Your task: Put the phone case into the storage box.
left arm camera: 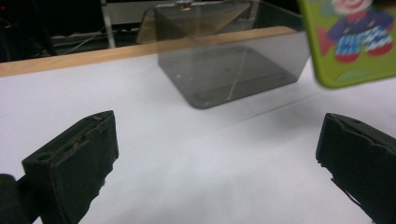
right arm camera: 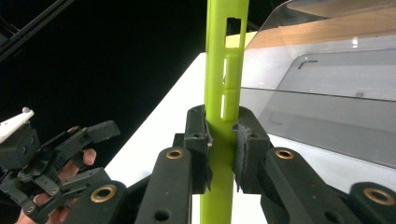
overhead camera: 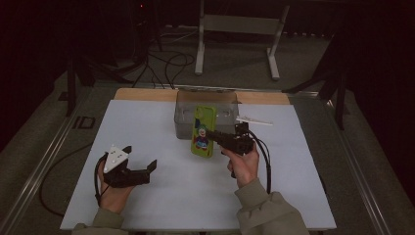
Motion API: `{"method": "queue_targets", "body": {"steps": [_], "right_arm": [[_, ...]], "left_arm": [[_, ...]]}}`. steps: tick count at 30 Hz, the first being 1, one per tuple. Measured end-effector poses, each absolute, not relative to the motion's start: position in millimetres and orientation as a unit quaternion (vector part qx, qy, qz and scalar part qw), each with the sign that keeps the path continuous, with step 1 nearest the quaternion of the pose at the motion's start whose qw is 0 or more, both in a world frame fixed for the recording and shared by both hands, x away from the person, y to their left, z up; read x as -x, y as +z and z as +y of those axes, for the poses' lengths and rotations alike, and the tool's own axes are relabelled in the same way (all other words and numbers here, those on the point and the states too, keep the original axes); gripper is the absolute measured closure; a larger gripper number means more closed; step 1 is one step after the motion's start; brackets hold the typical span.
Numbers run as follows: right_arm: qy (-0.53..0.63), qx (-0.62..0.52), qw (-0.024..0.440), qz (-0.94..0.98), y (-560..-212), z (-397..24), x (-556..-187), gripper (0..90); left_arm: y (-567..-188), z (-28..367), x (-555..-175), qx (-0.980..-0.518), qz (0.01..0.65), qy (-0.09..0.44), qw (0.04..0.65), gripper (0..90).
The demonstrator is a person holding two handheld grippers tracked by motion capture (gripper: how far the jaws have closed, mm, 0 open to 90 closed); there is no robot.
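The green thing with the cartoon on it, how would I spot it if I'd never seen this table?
Start at the white table and find the clear plastic box near its far edge. Just in front of that box, the right gripper pinches the green phone case by its thin edge and holds it up. It is the one brightly coloured thing there: lime green, with a clown printed on its back.

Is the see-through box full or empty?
Empty. Through the clear box you see just its bare bottom; the green phone case is outside, held in the right gripper.
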State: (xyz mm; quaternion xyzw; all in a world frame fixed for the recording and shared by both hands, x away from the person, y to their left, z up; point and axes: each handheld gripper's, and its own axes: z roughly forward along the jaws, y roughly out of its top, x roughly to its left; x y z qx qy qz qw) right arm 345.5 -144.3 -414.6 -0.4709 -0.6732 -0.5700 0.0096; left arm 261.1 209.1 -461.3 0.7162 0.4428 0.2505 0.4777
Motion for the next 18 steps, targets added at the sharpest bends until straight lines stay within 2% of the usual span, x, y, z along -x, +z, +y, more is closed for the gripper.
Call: {"method": "queue_targets", "body": {"steps": [8, 18], "right_arm": [[-0.564, 0.474, 0.001, -0.677, -405.6, -148.3, -346.1, 78.2], [-0.546, 0.491, -0.003, -0.679, -401.1, -155.5, -350.2, 78.2]], "left_arm": [[-479.2, 223.5, -247.8, -0.735, 0.442, 0.265, 0.441, 0.2], [-491.1, 242.5, -237.3, -0.722, 0.467, 0.263, 0.439, 0.2]]}}
